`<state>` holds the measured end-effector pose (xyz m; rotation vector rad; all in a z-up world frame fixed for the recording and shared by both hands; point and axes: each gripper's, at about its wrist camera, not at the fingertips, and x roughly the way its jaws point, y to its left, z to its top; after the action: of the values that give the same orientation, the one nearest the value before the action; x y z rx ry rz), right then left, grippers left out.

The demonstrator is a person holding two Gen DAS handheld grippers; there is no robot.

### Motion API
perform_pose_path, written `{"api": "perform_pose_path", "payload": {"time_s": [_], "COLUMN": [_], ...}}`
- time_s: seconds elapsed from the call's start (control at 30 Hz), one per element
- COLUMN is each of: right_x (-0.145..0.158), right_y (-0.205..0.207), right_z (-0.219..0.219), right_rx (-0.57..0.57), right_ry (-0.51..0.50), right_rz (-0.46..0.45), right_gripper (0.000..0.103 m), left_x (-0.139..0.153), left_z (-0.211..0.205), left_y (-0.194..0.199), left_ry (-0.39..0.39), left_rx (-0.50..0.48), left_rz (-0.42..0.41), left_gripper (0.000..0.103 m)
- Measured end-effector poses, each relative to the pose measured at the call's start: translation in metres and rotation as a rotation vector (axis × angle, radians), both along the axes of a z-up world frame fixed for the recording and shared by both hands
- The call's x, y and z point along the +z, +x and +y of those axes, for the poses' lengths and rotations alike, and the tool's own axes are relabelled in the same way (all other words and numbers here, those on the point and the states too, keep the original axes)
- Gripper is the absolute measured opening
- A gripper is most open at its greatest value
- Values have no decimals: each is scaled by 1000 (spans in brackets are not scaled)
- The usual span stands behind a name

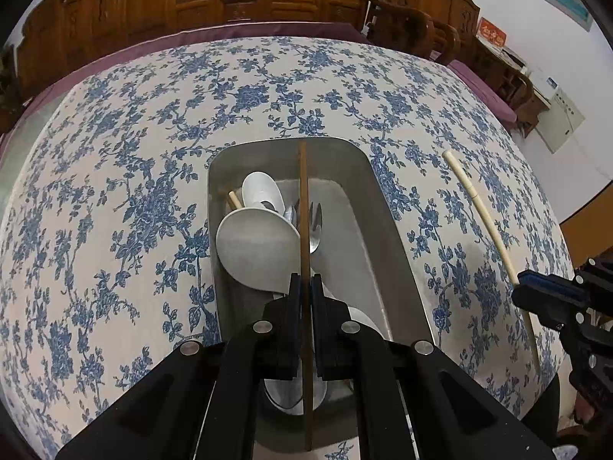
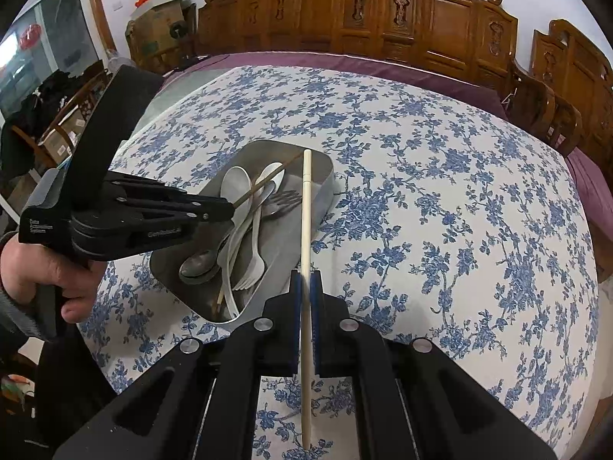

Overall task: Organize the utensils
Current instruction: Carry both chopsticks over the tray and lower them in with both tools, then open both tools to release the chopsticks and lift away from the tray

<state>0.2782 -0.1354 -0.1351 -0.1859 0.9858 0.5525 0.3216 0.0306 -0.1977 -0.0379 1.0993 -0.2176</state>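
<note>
A metal tray [image 1: 379, 207] sits on the floral tablecloth and holds white spoons [image 1: 256, 245], a metal fork [image 1: 316, 226] and other utensils. My left gripper [image 1: 305, 287] is shut on a brown chopstick [image 1: 303, 191] held over the tray. My right gripper [image 2: 305, 287] is shut on a cream chopstick [image 2: 305, 214], just right of the tray [image 2: 276, 264]. In the right wrist view the left gripper [image 2: 230, 207] holds the brown chopstick [image 2: 268, 178] above the spoons and white fork [image 2: 254, 264]. The right gripper [image 1: 525, 293] with the cream chopstick [image 1: 479, 199] also shows in the left wrist view.
The table [image 2: 459, 211] carries a blue floral cloth with a purple border. Carved wooden chairs [image 2: 383, 11] line the far side. Cardboard boxes [image 2: 157, 11] stand at the back left.
</note>
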Motion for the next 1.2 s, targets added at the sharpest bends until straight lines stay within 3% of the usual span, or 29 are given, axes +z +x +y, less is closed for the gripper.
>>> {"api": "perform_pose_path", "payload": {"time_s": [0.23,0.47,0.73,0.97,1.2], "right_x": [-4,-6,-19,-25,-38], "right_y": [4,10,33,42,52], "right_z": [11,29,55,80,86], "right_rx": [1,0,-58,-67,-117], "right_ry": [3,34,110,91,106], "right_rz": [9,22,80,48,85], "right_gripper": [6,6,6,6,6], "left_x": [0,20,43,56,60], "left_z": [4,21,47,62,71], "left_y": [1,-13,-29,-38,-44], "left_ry": [1,1,10,16,15], "left_rx": [6,26,53,70,84], "left_rz": [6,-43,-96,-125,-136], "left_gripper": [6,13,14,15,15]}}
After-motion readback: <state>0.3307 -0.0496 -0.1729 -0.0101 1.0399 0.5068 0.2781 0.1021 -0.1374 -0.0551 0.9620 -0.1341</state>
